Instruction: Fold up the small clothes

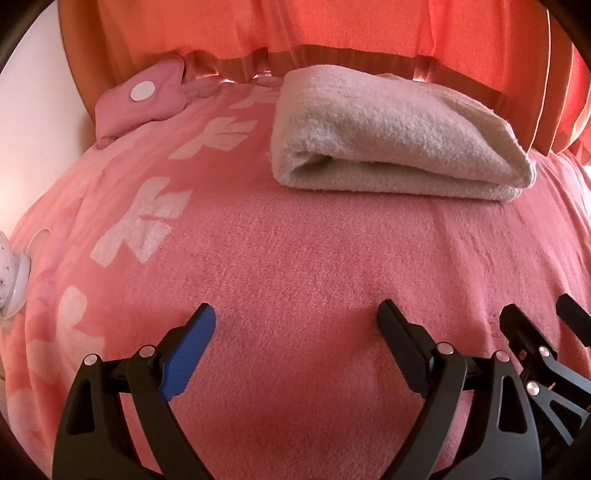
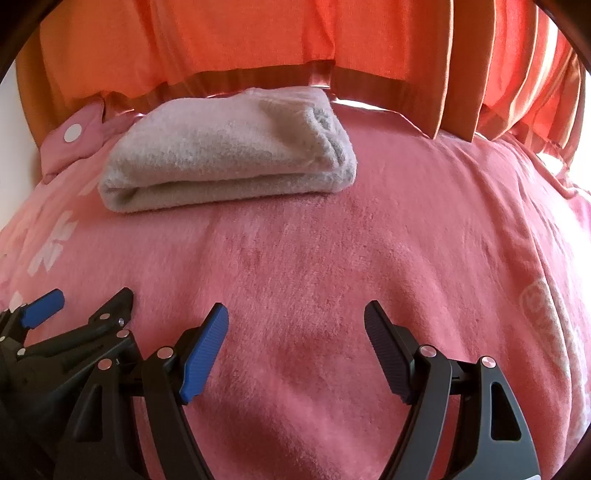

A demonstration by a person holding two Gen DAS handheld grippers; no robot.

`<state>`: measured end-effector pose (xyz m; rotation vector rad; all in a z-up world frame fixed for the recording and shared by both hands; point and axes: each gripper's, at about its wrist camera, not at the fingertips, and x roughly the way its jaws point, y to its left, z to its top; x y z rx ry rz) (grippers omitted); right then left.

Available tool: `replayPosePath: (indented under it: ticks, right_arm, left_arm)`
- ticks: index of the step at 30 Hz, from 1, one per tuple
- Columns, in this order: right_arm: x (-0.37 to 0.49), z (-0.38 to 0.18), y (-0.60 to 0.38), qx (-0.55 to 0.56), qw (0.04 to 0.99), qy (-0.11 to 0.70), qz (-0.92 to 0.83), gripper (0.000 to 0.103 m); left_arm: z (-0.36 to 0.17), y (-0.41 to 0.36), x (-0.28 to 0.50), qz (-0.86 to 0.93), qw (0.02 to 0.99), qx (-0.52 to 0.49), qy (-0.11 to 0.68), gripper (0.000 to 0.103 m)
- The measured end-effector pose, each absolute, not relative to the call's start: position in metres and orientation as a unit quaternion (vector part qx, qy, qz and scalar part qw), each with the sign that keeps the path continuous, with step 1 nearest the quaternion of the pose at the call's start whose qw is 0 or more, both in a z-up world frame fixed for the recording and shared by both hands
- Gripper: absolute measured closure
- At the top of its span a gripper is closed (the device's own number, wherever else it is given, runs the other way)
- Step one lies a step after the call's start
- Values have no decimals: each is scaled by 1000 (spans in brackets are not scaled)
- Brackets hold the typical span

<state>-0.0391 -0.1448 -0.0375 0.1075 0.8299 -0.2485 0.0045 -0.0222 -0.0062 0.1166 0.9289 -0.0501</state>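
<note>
A folded pale grey-beige fleecy cloth (image 1: 391,136) lies on the pink blanket (image 1: 295,258) toward the far side; in the right wrist view the same cloth (image 2: 229,151) sits far left of centre. My left gripper (image 1: 297,310) hovers over bare blanket in front of the cloth, jaws wide apart with nothing between them. My right gripper (image 2: 295,312) is beside it, also open and empty, well short of the cloth. Each gripper shows at the edge of the other's view: the right gripper (image 1: 539,317) and the left gripper (image 2: 92,297).
Orange curtains (image 2: 258,33) hang just behind the bed's far edge. A pink pouch with a white round patch (image 1: 142,98) lies at the far left corner. A white round object (image 1: 14,273) sits at the left edge. The blanket carries white flower prints (image 1: 144,221) on its left.
</note>
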Motion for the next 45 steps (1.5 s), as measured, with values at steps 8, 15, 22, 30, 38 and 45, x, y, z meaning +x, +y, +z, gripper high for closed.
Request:
replayPosePath:
  ticks: [8, 15, 22, 30, 38, 45]
  right_arm:
    - [-39, -38, -145, 54, 906, 403, -121, 29]
    - [-39, -38, -144, 56, 905, 404, -121, 29]
    - [-38, -39, -144, 53, 905, 405, -120, 29]
    - [-38, -39, -143, 44, 907, 401, -123, 29]
    - [-40, -38, -144, 47, 908, 399, -121, 29]
    - [-40, -39, -144, 46, 907, 400, -120, 29]
  left_arm:
    - [-7, -24, 3, -23, 893, 58, 447, 16]
    - [-7, -24, 4, -24, 892, 56, 447, 16]
    - [-7, -24, 4, -22, 892, 52, 448, 16]
    - [-2, -26, 2, -22, 903, 66, 423, 20]
    - [0, -25, 1, -18, 905, 57, 421, 20]
    - [-1, -22, 3, -18, 903, 52, 427, 20]
